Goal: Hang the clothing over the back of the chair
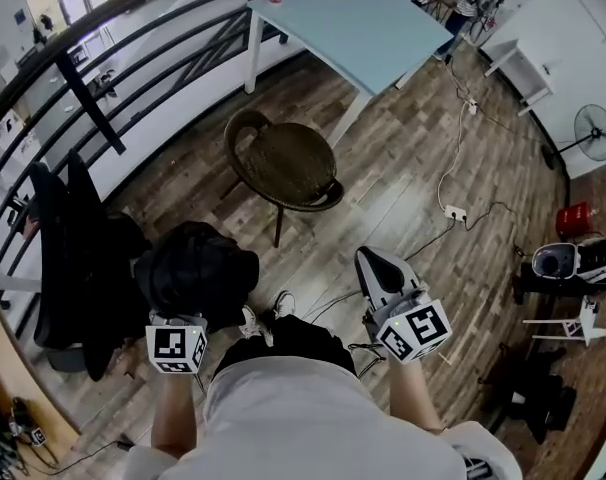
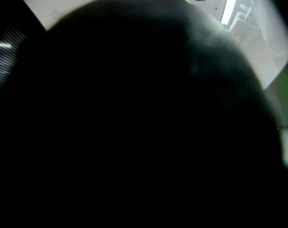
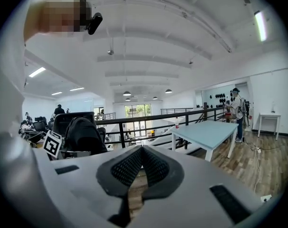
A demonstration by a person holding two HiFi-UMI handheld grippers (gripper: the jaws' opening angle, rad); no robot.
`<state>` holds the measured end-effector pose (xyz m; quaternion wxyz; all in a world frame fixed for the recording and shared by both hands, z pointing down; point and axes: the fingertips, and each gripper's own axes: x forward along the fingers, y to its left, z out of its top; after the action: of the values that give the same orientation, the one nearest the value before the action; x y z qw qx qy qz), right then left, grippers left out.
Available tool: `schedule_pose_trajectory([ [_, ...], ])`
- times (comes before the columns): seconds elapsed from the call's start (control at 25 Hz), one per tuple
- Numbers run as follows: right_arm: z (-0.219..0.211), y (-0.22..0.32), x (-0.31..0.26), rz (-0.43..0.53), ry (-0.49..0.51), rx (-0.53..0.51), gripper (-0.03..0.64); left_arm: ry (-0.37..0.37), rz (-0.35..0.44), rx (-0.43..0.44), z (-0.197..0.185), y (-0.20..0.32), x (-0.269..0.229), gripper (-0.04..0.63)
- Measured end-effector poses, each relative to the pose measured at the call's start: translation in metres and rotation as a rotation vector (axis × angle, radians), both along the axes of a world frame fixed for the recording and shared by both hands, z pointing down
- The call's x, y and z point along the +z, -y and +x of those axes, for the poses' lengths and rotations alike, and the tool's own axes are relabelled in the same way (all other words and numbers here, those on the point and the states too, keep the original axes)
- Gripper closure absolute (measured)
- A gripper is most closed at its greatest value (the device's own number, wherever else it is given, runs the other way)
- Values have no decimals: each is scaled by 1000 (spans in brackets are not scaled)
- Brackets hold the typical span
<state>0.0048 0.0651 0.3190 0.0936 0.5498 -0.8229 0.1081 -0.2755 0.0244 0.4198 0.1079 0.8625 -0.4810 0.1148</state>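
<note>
A bundle of black clothing point(image 1: 198, 273) hangs bunched over the front of my left gripper, whose marker cube point(image 1: 176, 346) shows at the lower left. The clothing point(image 2: 144, 127) blacks out nearly the whole left gripper view, so the jaws are hidden there. The fabric stays up on that gripper, so it is gripped. My right gripper point(image 1: 370, 260) is at the lower right, shut point(image 3: 142, 149) with nothing between its pads. The brown wicker chair point(image 1: 283, 163) stands ahead on the wooden floor, well beyond both grippers, with its back bare.
A black office chair point(image 1: 58, 258) draped in dark fabric stands at the left by the black railing point(image 1: 93, 78). A light blue table point(image 1: 353, 23) is behind the wicker chair. A power strip point(image 1: 454, 212) and cables lie at the right, near a fan point(image 1: 594, 132).
</note>
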Motion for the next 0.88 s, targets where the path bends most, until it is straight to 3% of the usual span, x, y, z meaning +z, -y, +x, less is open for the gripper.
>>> schedule_pose_trajectory([
  [0.32, 34, 34, 5, 20, 56, 9, 598, 16, -9, -36, 22, 33, -6, 503],
  [0.68, 40, 87, 2, 63, 81, -82, 598, 38, 20, -104, 31, 57, -21, 502],
  [0.88, 44, 101, 11, 40, 116, -103, 598, 55, 10, -143, 32, 64, -26, 502],
])
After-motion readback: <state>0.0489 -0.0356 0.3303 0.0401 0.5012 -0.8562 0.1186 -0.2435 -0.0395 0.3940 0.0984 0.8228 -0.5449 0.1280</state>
